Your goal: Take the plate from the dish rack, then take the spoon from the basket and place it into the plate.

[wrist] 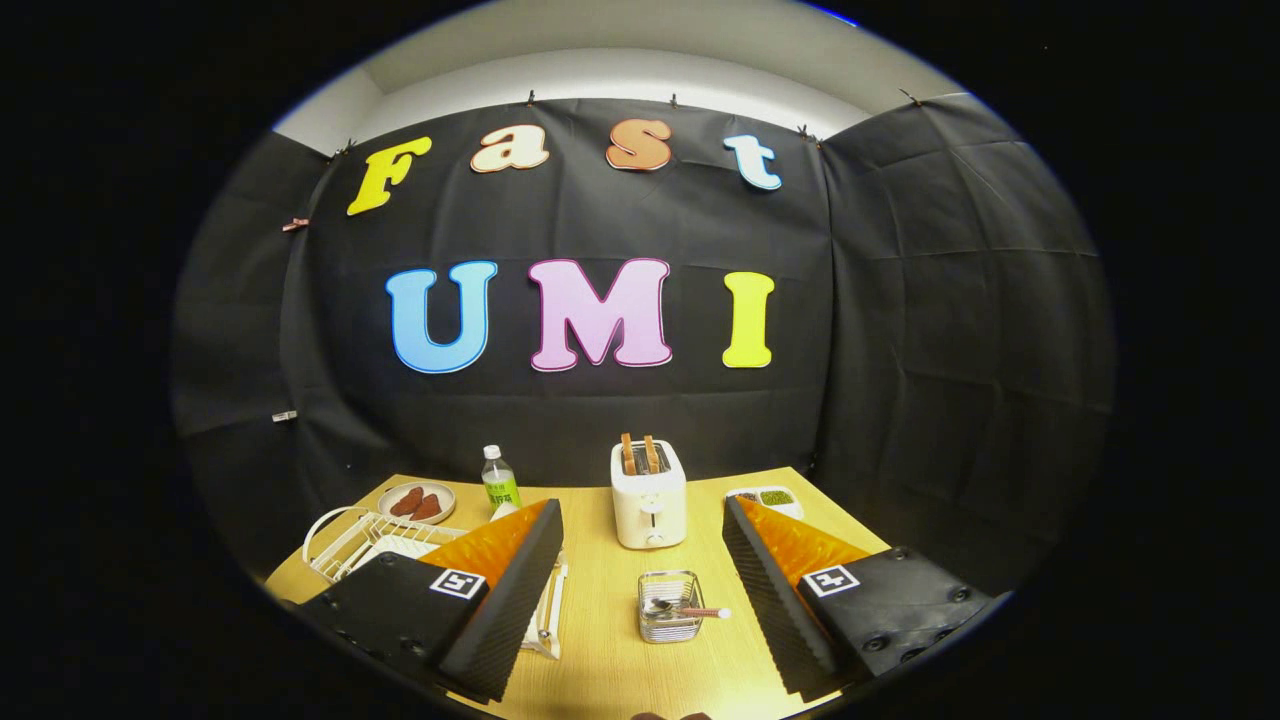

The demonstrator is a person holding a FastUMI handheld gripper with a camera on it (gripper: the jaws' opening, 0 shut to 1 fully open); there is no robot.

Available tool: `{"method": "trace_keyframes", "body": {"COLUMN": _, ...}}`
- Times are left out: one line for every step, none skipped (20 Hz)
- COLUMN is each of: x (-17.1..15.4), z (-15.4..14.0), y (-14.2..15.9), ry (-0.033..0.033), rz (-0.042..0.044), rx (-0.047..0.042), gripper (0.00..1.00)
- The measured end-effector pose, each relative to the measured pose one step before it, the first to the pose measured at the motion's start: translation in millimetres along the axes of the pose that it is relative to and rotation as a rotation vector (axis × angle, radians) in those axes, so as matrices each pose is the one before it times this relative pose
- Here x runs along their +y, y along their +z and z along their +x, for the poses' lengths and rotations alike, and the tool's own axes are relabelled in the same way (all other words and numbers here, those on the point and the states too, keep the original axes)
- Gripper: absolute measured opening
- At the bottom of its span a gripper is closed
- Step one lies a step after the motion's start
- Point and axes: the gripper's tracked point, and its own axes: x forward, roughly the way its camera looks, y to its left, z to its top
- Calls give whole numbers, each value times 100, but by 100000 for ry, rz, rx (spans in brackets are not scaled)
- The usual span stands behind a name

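gripper view: the tool [640, 600] hangs released above the bench [600, 660], fingers wide apart and holding nothing. between them sits the basket [670, 606] with the spoon [688, 610] lying in it, handle poking right. far left, the dish rack [355, 540] with the plate [400, 548] waits; toaster [648, 495] beyond.

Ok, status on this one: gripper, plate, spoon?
Gripper open, holding nothing. Spoon in basket between the fingers. Rack behind left finger; plate not made out. Toaster beyond basket, not blocking.
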Motion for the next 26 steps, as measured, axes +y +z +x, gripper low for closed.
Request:
{"method": "trace_keyframes", "body": {"x": 87, "z": -14, "y": -148, "ry": 184, "rz": -145, "rx": 439, "gripper": 99}}
{"method": "trace_keyframes", "body": {"x": 191, "z": 2, "y": -248, "ry": 310, "rz": -179, "rx": 658, "gripper": 99}}
{"method": "trace_keyframes", "body": {"x": 169, "z": 0, "y": -140, "ry": 451, "rz": -174, "rx": 538, "gripper": 99}}
{"method": "trace_keyframes", "body": {"x": 150, "z": 2, "y": -211, "ry": 480, "rz": -294, "rx": 388, "gripper": 99}}
{"method": "trace_keyframes", "body": {"x": 198, "z": 4, "y": -67, "ry": 636, "rz": -319, "rx": 339, "gripper": 99}}
{"method": "trace_keyframes", "body": {"x": 149, "z": 85, "y": -161, "ry": 515, "rz": -482, "rx": 406, "gripper": 99}}
{"method": "trace_keyframes", "body": {"x": 153, "z": 12, "y": -103, "ry": 390, "rz": -491, "rx": 430, "gripper": 99}}
{"method": "trace_keyframes", "body": {"x": 137, "z": 146, "y": -167, "ry": 350, "rz": -409, "rx": 489, "gripper": 99}}
{"method": "trace_keyframes", "body": {"x": 253, "z": 106, "y": -22, "ry": 595, "rz": -41, "rx": 442, "gripper": 99}}
{"method": "trace_keyframes", "body": {"x": 342, "z": 148, "y": -6, "ry": 799, "rz": 218, "rx": 475, "gripper": 99}}
{"method": "trace_keyframes", "body": {"x": 394, "z": 270, "y": 22, "ry": 1032, "rz": 255, "rx": 406, "gripper": 99}}
{"method": "trace_keyframes", "body": {"x": 403, "z": 164, "y": -200, "ry": 708, "rz": 254, "rx": 1446, "gripper": 99}}
{"method": "trace_keyframes", "body": {"x": 599, "z": 305, "y": -148, "ry": 1594, "rz": 605, "rx": 1782, "gripper": 99}}
{"method": "trace_keyframes", "body": {"x": 918, "z": 513, "y": 29, "ry": 2065, "rz": 1175, "rx": 1783, "gripper": 99}}
{"method": "trace_keyframes", "body": {"x": 708, "z": 487, "y": -99, "ry": 2045, "rz": 1691, "rx": 2443, "gripper": 99}}
{"method": "trace_keyframes", "body": {"x": 726, "z": 720, "y": -143, "ry": 2019, "rz": 1918, "rx": 2473, "gripper": 99}}
{"method": "trace_keyframes", "body": {"x": 585, "z": 857, "y": -62, "ry": 1517, "rz": 2068, "rx": 2032, "gripper": 99}}
{"method": "trace_keyframes", "body": {"x": 722, "z": 887, "y": -110, "ry": 1832, "rz": 1338, "rx": 2219, "gripper": 98}}
{"method": "trace_keyframes", "body": {"x": 594, "z": 987, "y": -29, "ry": 1038, "rz": 176, "rx": 1852, "gripper": 98}}
{"method": "trace_keyframes", "body": {"x": 413, "z": 1289, "y": -227, "ry": 1085, "rz": -726, "rx": 1779, "gripper": 99}}
{"method": "trace_keyframes", "body": {"x": 568, "z": 1140, "y": -383, "ry": 1278, "rz": -1219, "rx": 2585, "gripper": 99}}
{"method": "trace_keyframes", "body": {"x": 767, "z": 1174, "y": -616, "ry": 1316, "rz": -1409, "rx": 2823, "gripper": 99}}
{"method": "trace_keyframes", "body": {"x": 708, "z": 1139, "y": -561, "ry": 1541, "rz": -1575, "rx": 3034, "gripper": 99}}
{"method": "trace_keyframes", "body": {"x": 670, "z": 1128, "y": -635, "ry": 1116, "rz": -1313, "rx": 3379, "gripper": 99}}
{"method": "trace_keyframes", "body": {"x": 474, "z": 1175, "y": -631, "ry": 774, "rz": -1277, "rx": 3337, "gripper": 99}}
{"method": "trace_keyframes", "body": {"x": 415, "z": 1064, "y": -625, "ry": 227, "rz": -1659, "rx": 3244, "gripper": 99}}
